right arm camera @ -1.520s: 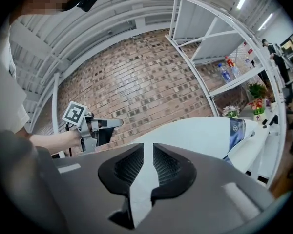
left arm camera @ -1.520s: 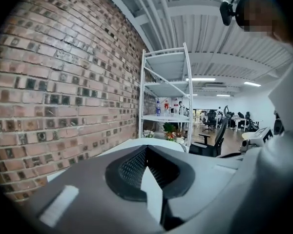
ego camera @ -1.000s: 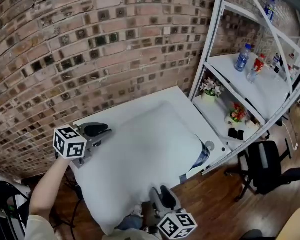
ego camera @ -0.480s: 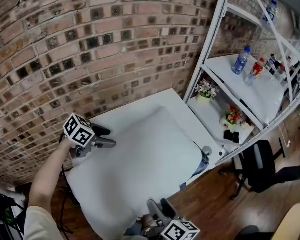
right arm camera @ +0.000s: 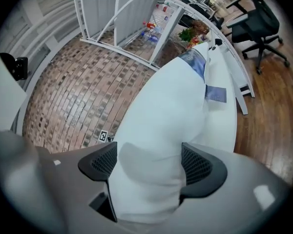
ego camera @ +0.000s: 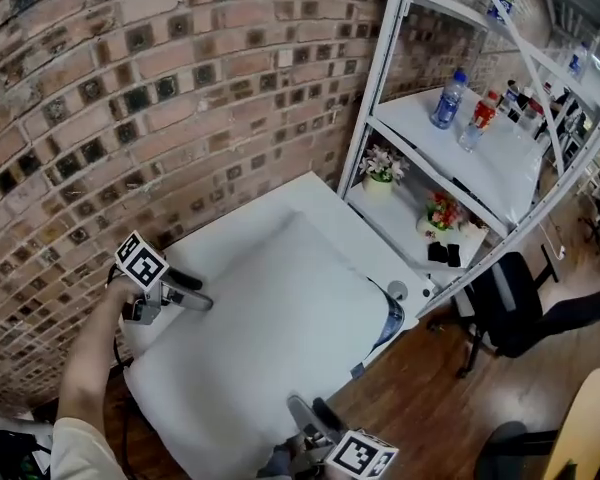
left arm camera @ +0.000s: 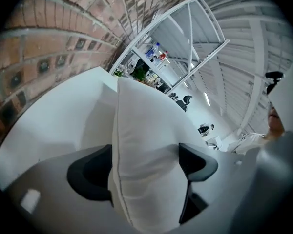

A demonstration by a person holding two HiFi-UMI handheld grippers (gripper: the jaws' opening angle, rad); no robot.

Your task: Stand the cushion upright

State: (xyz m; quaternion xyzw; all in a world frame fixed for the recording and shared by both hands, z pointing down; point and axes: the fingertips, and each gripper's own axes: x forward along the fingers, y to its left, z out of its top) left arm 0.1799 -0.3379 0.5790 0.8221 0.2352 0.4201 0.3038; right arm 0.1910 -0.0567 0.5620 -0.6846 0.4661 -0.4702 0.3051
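White cushion [ego camera: 270,328] lies flat on the table [ego camera: 315,196] and covers most of it. At its near edge the right gripper [ego camera: 312,410] has a fold of it between jaws that are opening wide. At the left edge the left gripper [ego camera: 196,292] is the same: its jaws are opening, with a seamed corner of the cushion filling the gap.

A blue thing [ego camera: 390,320] pokes out from under the cushion's right side; I cannot tell what it is. Beside the table is a wood floor [ego camera: 420,398] with a black chair [ego camera: 505,303]. Behind it stands a white rack [ego camera: 378,88] with flowers [ego camera: 380,165] low and bottles [ego camera: 446,98] higher. A brick wall [ego camera: 130,88] backs it all. The picture's lower edge cuts off the right gripper's body.
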